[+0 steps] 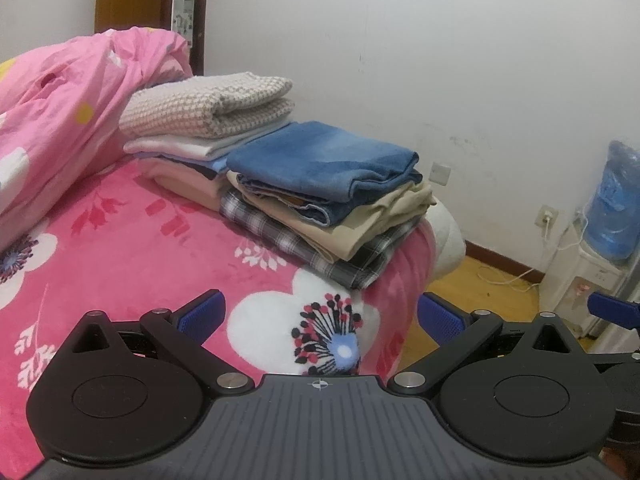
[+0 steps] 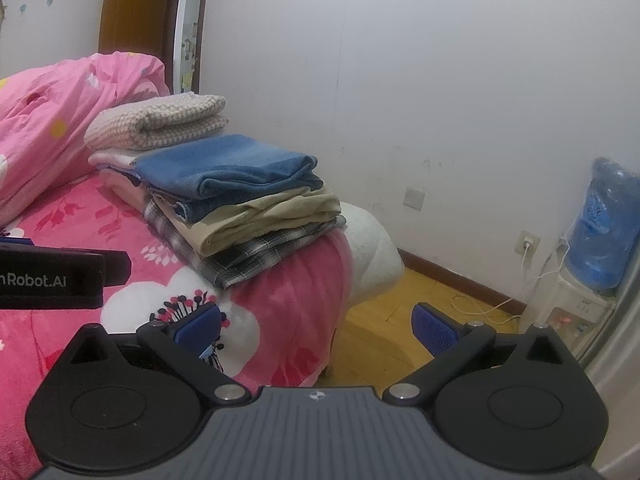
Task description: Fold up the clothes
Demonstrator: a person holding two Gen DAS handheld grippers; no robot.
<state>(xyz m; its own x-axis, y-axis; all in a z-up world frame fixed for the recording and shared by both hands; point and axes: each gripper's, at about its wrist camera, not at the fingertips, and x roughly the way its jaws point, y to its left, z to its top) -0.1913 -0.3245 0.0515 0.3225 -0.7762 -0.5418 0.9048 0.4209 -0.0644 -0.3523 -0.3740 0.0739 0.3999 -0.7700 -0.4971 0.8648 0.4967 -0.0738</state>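
Clothes sit folded in two stacks at the far corner of the bed (image 1: 132,256), which is covered by a pink flowered blanket. My left claw (image 1: 320,316) hangs with its blue pads spread wide apart over the blanket's edge, holding nothing. My right claw (image 2: 318,324) is spread just as wide and also empty, one pad over the blanket, the other over the wooden floor (image 2: 384,340). The nearer stack has blue jeans (image 1: 324,156) on top, beige trousers (image 1: 360,220) beneath them and a plaid shirt (image 1: 280,236) at the bottom. Just behind it, touching, the second stack is topped by a checked knit (image 1: 208,108) over pale folded things. A crumpled pink quilt (image 1: 72,120) is heaped to the left of the stacks. Against the white wall to the right stands a water dispenser (image 2: 576,308) with a blue bottle (image 2: 604,232) on it.
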